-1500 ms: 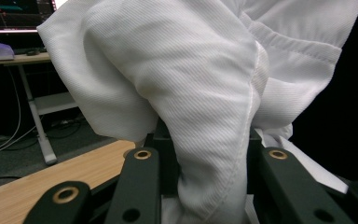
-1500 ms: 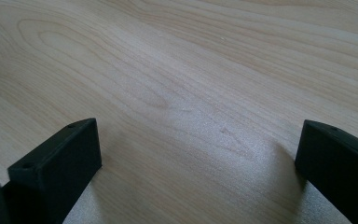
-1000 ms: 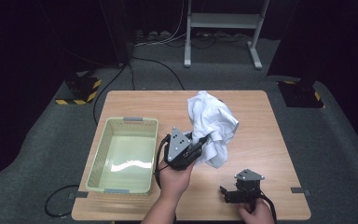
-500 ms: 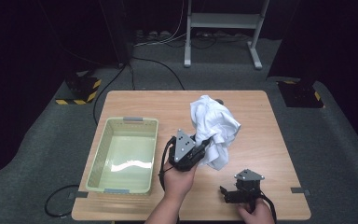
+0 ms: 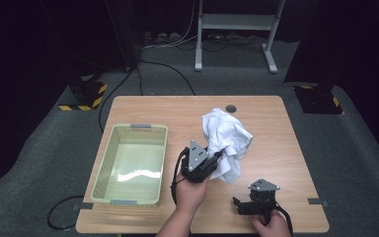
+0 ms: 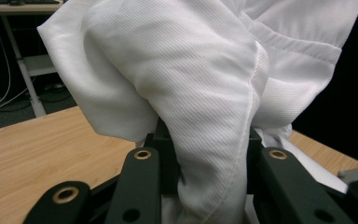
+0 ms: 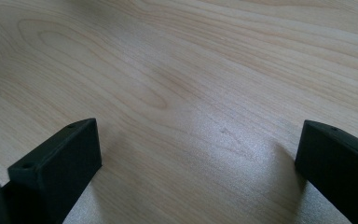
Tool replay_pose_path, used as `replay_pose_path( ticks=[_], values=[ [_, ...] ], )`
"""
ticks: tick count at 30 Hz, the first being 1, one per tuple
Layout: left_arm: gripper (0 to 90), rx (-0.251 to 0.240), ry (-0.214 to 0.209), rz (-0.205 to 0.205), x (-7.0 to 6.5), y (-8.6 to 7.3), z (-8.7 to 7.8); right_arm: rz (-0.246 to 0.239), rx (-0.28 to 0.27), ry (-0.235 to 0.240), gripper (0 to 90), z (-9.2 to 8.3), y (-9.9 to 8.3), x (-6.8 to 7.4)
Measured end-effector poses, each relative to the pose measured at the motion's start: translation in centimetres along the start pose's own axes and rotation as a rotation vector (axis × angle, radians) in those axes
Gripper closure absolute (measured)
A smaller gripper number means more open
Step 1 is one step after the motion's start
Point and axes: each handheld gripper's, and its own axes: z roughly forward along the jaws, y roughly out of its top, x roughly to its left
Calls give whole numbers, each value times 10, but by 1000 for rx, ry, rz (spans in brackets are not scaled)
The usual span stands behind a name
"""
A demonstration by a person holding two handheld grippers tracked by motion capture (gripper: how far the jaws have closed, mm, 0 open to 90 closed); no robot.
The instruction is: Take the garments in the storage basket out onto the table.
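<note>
Lowered since a second ago, the left gripper (image 5: pixel 212 163) stays clamped on the white cloth (image 5: pixel 225 140); carry it leftward, high over the basket (image 5: pixel 109 154) rim. The right gripper (image 5: pixel 239 203) rests with its jaws apart.

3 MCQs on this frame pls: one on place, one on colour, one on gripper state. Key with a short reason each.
1. Where does the green bin sit on the table?
A. its left half
B. its right half
C. its far edge

2. What colour is the cloth?
A. blue
B. white
C. red

3. How do the jaws of the right gripper stand?
A. shut on the cloth
B. shut on nothing
C. open, with nothing between them

Key: 1 A, the high view shows the bin left of the left gripper. 2 B, white in both views. 3 C, the right gripper view shows bare wood between wide jaws.
</note>
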Motion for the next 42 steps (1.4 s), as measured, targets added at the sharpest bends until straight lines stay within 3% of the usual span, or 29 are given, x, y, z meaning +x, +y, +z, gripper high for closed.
replay_pose_path(
  ticks=[10,20,42],
  values=[
    [702,50,18,-6,4,-18,6,1,0,-1,1,0,0,0],
    [701,84,28,1,5,-26,13,3,-2,0,0,0,0,0],
    [692,211,13,-8,3,-52,51,3,-2,0,0,0,0,0]
  ],
)
